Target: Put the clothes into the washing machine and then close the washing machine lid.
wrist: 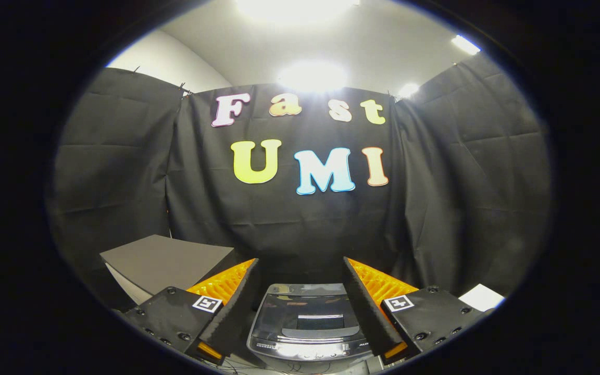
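Washing machine (pixel 308 323) sits at 12 o'clock just ahead of my tool (pixel 302 307), fingers spread wide and empty; its lid looks stiff and light, best taken at the front edge.

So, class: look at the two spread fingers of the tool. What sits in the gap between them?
In the gripper view, the washing machine sits between the open tool's fingers, just ahead and below, with its dark lid down. Nothing else shows in the gap.
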### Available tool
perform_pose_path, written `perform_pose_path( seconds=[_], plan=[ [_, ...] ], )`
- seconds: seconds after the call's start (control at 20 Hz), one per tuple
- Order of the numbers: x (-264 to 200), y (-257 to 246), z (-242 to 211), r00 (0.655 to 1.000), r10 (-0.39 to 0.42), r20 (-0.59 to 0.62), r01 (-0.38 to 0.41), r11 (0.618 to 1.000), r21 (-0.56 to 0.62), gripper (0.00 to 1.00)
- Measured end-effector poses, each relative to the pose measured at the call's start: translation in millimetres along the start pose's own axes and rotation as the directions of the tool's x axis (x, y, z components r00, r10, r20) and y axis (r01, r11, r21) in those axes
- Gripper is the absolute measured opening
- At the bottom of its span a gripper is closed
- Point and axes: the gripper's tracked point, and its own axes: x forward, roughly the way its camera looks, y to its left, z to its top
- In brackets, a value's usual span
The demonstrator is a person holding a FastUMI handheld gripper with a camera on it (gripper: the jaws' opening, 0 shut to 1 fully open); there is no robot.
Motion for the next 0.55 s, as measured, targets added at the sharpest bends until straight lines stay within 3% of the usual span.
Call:
perform_pose_path(
  seconds=[0.55],
  plan=[
    [-23,3,15,0.999,-0.028,0.043,0.027,1.000,0.012,0.97]
  ],
)
